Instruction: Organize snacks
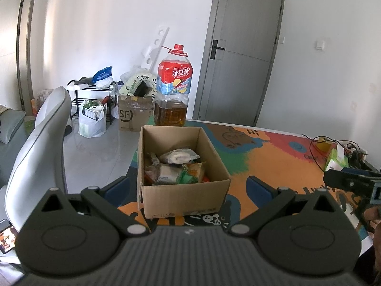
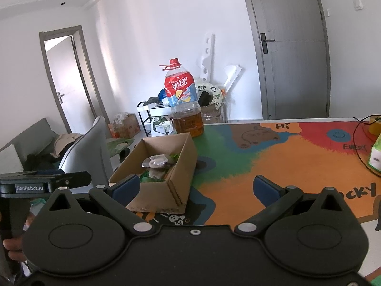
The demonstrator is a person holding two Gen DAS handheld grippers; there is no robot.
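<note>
White walls (image 1: pixel 107 23), grey door (image 1: pixel 243 47), pale tiled floor (image 1: pixel 100 147), grey chair (image 1: pixel 40 143).

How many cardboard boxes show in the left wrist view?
2. One open box sits on the table with snacks inside; another, marked SF, stands on the floor behind, left of the big bottle. Clutter may hide more.

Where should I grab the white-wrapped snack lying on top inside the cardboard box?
Take the white-wrapped snack across its narrow middle, coming straight down from above with the left gripper, which is open before the cardboard box. The pack lies flat atop the pile with tall box walls on every side, so a sideways approach looks blocked.
</note>
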